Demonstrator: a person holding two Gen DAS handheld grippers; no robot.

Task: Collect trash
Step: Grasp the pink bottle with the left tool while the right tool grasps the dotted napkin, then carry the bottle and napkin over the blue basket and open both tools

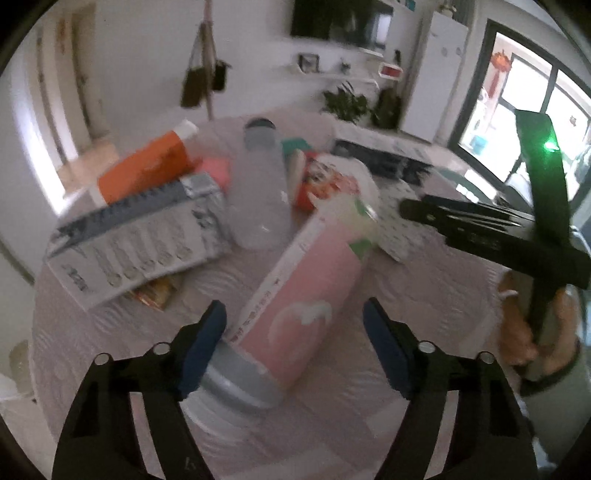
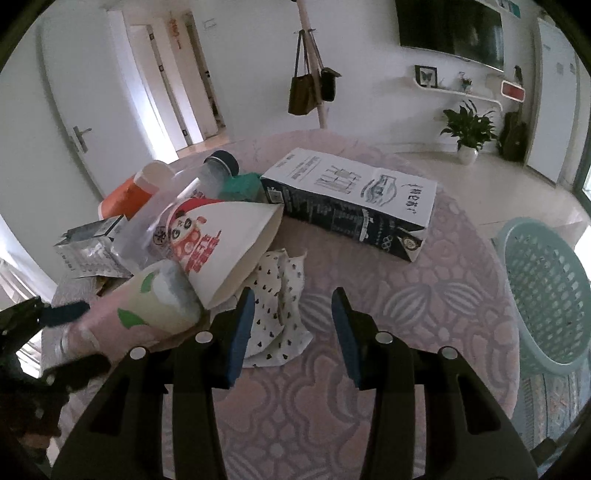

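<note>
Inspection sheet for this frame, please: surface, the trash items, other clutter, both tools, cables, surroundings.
Surface: round table under a pink patterned cloth.
Job's things: pink carton lying on its side; dark milk carton lying flat; panda paper cone; clear bottle; orange carton; grey printed box; crumpled dotted paper.
Clutter: nothing seen beyond the trash.
Grippers: left tool open, straddling the pink carton's base, right pad clear of it; right tool open above the dotted paper, holding nothing.
Cables: nothing seen.
Surroundings: pale green basket beside the table; potted plant; hanging bags; wall TV.
</note>
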